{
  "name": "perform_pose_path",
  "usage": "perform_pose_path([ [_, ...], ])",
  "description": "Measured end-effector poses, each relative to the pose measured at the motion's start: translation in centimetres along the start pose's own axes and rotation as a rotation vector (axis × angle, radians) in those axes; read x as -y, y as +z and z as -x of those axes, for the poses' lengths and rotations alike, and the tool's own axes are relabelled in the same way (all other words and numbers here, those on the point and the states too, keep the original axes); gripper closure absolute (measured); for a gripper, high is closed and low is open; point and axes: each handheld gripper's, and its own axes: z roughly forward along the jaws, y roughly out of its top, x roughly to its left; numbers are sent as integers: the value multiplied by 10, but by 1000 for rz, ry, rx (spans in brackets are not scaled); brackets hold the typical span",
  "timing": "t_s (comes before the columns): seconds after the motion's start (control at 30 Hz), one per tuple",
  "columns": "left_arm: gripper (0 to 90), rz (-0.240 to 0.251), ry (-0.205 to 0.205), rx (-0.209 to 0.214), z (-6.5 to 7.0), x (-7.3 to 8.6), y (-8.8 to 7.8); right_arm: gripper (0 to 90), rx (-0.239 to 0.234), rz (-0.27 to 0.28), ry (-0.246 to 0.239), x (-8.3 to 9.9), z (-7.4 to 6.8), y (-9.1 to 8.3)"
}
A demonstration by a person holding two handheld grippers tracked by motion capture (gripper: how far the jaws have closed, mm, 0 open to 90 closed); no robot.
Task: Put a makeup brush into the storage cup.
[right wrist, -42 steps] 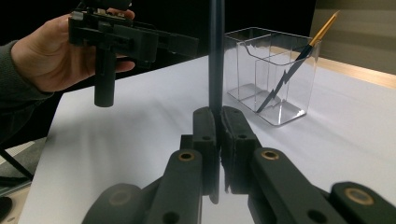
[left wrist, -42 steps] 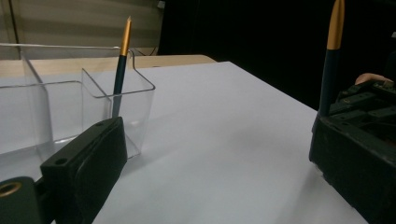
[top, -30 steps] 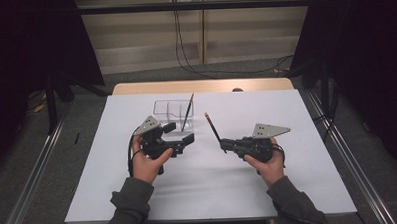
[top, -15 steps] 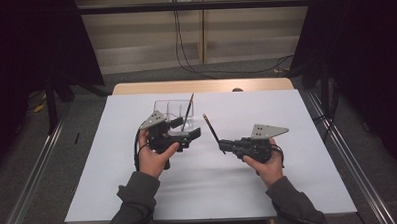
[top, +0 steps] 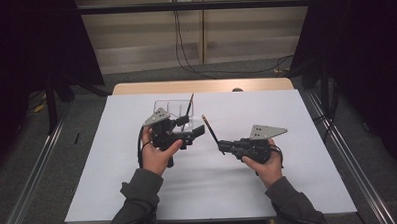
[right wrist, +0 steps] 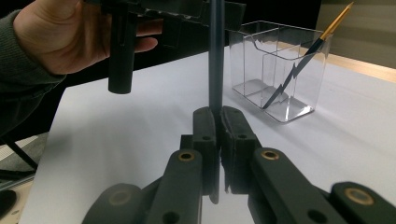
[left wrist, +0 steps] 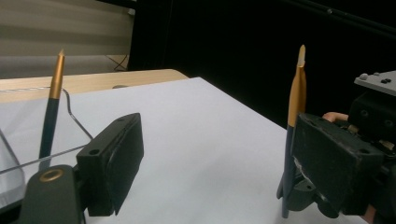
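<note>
My right gripper (top: pixel 222 147) is shut on the lower end of a dark pencil with a gold tip (top: pixel 208 127), which slants up and to the left; its jaws (right wrist: pixel 218 116) clamp the shaft (right wrist: pixel 215 60). My left gripper (top: pixel 191 126) is open just left of that pencil. Its jaws have just been closing, with nothing pressed between them (left wrist: pixel 217 135); the held pencil (left wrist: pixel 296 93) stands at the inner edge of its right jaw. A second pencil (top: pixel 189 108) leans in a clear plastic holder (top: pixel 172 109), also seen as pencil (right wrist: pixel 322 42) in holder (right wrist: pixel 280 70).
A white sheet (top: pixel 289 189) covers the table, with a wooden strip (top: pixel 200 86) at the far edge. The left hand (right wrist: pixel 60 37) and the left gripper's handle (right wrist: pixel 121 51) hang close above the right gripper's jaws. Metal rails run along both sides of the table.
The left gripper has edged right and away from me, toward the held pencil and the holder, with its jaws narrowing a little. The right gripper and its pencil have stayed put.
</note>
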Motion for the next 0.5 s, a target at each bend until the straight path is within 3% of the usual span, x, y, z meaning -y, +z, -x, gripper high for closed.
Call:
perform_pose_path([
  [0.2,195,1,-10,40,3,1,3,852,3,2,1,0,0,0],
  [0.5,319,-17,13,87,7,0,8,852,2,-5,-1,0,0,0],
])
